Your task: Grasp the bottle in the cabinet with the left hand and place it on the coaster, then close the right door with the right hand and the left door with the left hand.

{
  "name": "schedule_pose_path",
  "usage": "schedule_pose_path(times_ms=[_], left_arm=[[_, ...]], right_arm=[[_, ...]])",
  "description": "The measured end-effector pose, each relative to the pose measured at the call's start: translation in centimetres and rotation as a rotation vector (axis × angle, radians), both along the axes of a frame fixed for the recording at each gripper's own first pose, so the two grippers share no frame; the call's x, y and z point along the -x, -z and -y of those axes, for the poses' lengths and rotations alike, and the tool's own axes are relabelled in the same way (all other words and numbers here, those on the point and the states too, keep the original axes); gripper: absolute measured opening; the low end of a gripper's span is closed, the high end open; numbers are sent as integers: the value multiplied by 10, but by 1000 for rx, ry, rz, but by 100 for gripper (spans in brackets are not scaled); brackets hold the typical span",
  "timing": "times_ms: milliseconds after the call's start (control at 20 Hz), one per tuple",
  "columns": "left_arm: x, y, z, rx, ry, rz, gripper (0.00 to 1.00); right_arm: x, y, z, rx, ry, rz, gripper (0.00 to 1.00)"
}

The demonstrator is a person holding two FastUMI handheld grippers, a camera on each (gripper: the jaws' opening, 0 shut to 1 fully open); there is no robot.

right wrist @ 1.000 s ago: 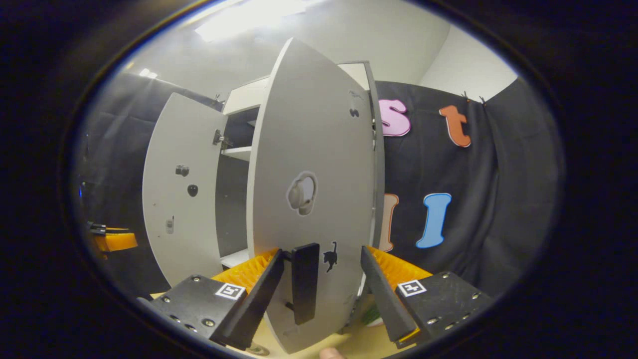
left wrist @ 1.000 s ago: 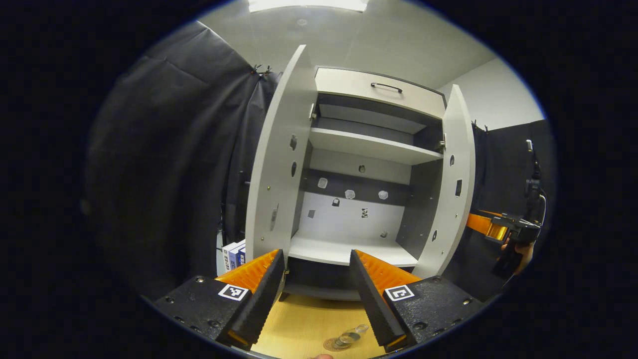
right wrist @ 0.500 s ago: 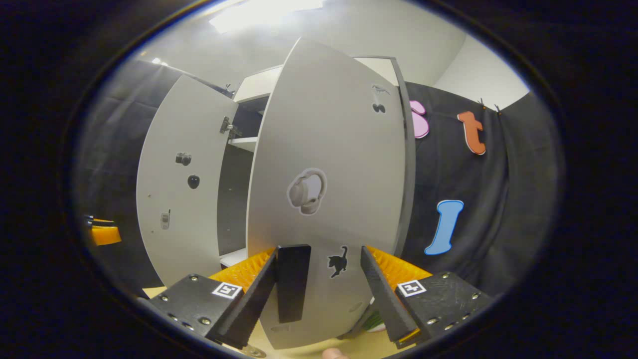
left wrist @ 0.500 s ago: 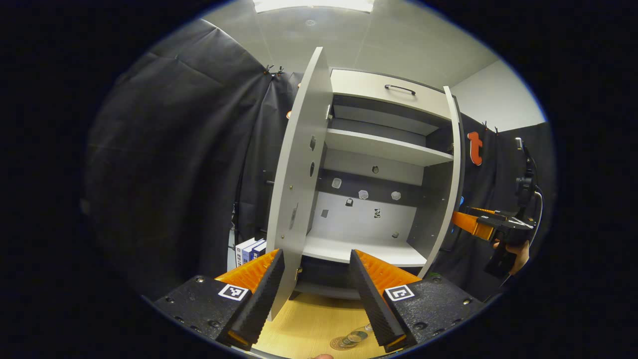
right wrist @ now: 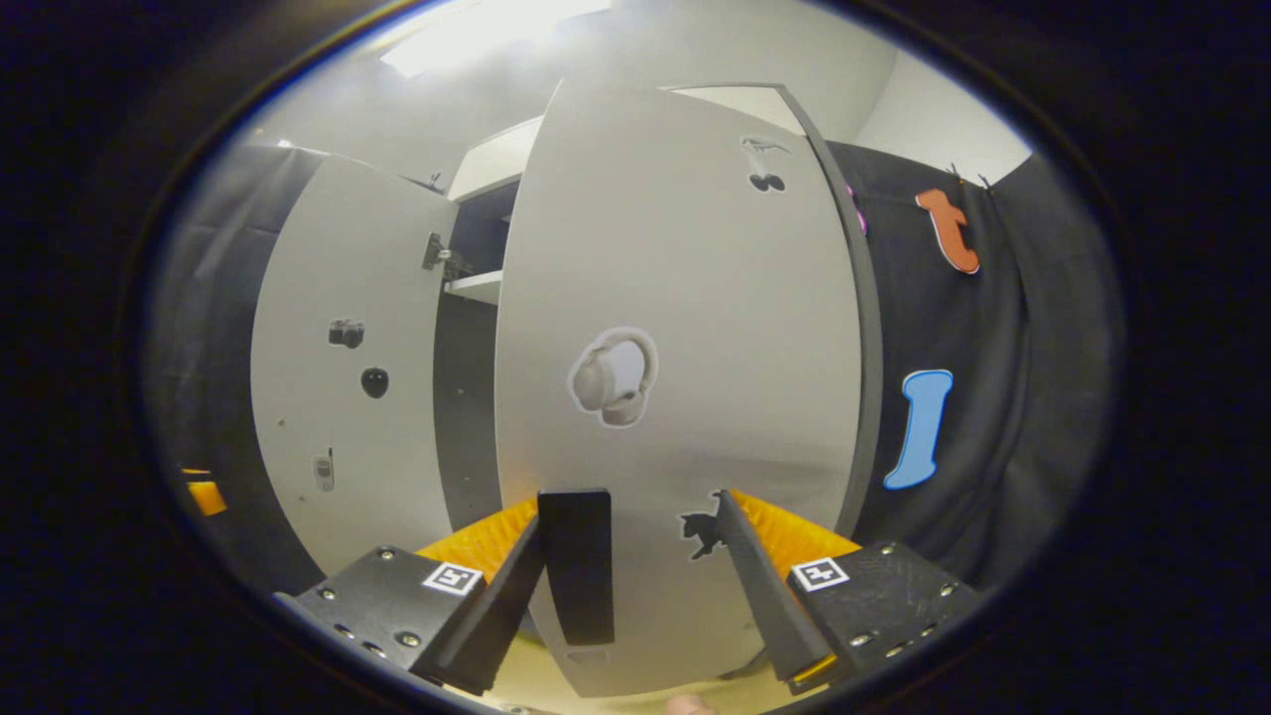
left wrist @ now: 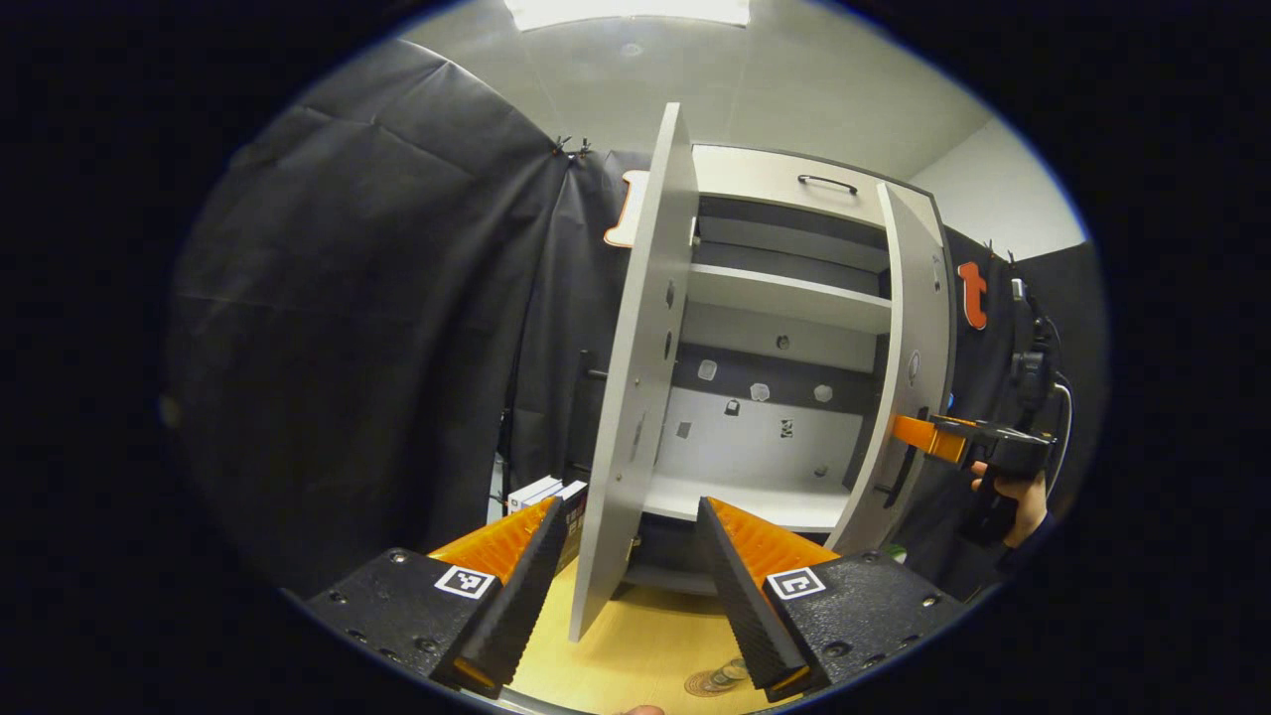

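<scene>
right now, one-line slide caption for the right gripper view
Open right claw faces the half-closed grey right cabinet door, the door's black bar handle between its fingers.

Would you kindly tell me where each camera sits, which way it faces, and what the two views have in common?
Left gripper view: rides the left gripper, faces the open grey cabinet's bare shelves; own open jaws below, the right gripper and a hand farther off.
Right gripper view: rides the right gripper, faces the grey right door's outer face and black handle; own open jaws below.
Shared: both doors, including the grey left door, and the cabinet.
</scene>
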State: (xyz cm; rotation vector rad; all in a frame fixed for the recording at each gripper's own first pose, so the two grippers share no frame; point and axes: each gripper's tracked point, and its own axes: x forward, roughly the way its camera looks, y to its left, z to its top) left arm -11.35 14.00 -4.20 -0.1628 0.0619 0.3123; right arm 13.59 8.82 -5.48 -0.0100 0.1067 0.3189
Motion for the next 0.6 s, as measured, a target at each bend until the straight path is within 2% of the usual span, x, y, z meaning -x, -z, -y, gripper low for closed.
schedule_pose_path(times_ms=[100, 150, 250, 550, 600], left_arm=[[3, 3, -7, 5, -13, -2, 81], [5, 4, -9, 6, -19, -3, 84], [6, 5, -13, 2, -29, -4, 81], [9, 6, -19, -6, -43, -3, 81], [10, 5, -19, -8, -45, -2, 84]], right_arm=[[-5, 2, -4, -4, 11, 2, 97], [-9, 3, -7, -9, 15, -1, 98], [-15, 5, -11, -14, 21, -7, 98], [-30, 8, -21, -22, 48, -14, 98], [-31, 10, -23, -30, 51, -20, 98]])
